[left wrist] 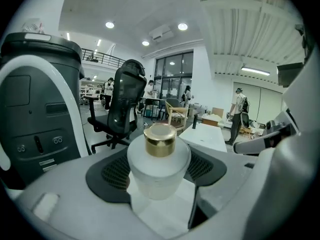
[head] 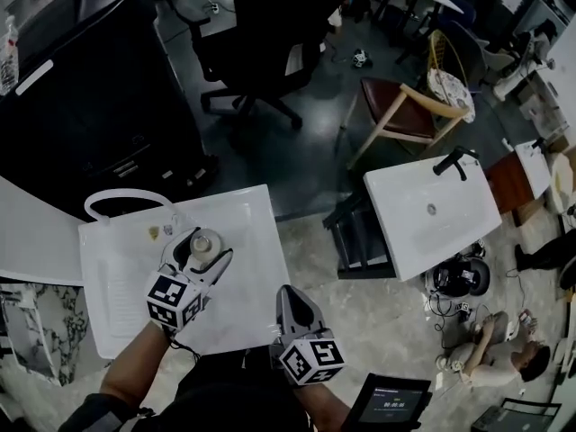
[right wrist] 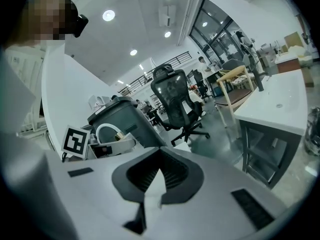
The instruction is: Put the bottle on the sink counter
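Observation:
A small frosted glass bottle (left wrist: 159, 171) with a gold cap stands upright between my left gripper's jaws, which are shut on its body. In the head view the left gripper (head: 203, 252) holds the bottle (head: 205, 241) over the white sink counter (head: 243, 232), near its far middle. Whether the bottle's base touches the counter is hidden. My right gripper (head: 290, 297) hovers at the counter's near right corner, shut with nothing between its jaws (right wrist: 156, 176). The right gripper view also catches the left gripper (right wrist: 107, 143) with the bottle's cap.
A white looped faucet (head: 126, 196) rises at the counter's far left. Beyond stand a big dark bin (head: 90, 88) and a black office chair (head: 261, 43). Right of me are a second white sink (head: 432, 210), a wooden chair (head: 405, 111) and a person (head: 504, 349) sitting on the floor.

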Available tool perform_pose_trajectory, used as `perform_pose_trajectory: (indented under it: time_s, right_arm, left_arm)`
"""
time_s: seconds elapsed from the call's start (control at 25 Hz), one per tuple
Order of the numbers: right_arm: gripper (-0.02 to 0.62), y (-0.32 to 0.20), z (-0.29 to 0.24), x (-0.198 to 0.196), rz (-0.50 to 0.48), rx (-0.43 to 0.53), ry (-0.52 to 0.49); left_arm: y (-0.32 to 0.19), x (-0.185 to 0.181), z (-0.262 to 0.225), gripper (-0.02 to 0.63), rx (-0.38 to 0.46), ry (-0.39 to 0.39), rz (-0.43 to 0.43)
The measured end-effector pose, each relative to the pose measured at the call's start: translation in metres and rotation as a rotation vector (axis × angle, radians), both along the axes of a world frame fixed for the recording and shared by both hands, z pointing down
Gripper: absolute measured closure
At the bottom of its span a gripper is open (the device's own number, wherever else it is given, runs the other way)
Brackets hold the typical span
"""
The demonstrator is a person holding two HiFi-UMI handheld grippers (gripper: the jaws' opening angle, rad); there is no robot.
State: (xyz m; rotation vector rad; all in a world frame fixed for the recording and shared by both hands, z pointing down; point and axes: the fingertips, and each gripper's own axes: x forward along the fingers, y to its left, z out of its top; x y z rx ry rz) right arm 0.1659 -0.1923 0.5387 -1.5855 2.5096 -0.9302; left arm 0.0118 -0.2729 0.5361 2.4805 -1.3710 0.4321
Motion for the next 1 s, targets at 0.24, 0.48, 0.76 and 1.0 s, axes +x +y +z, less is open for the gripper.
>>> perform_pose_trajectory:
  time_s: [0.24, 0.48, 0.76, 1.0]
  right_arm:
    - [0.6, -0.02, 0.02, -0.003, 0.005, -0.052, 0.014]
    - [0.6, -0.033, 0.039, -0.005, 0.01, -0.09, 0.018]
    - [0.6, -0.037, 0.063, -0.006, 0.014, -0.143, 0.017]
    - [0.6, -0.039, 0.077, -0.002, 0.021, -0.177, 0.025]
  left_arm:
    - [-0.042, 0.004, 0.032, 0.268, -0.042, -0.007, -0.003]
    - [-0.074, 0.01, 0.063, 0.268, -0.068, -0.025, 0.005]
    - [-0.096, 0.016, 0.093, 0.268, -0.102, -0.027, 0.009]
    - [-0.111, 0.016, 0.119, 0.268, -0.127, -0.05, -0.002]
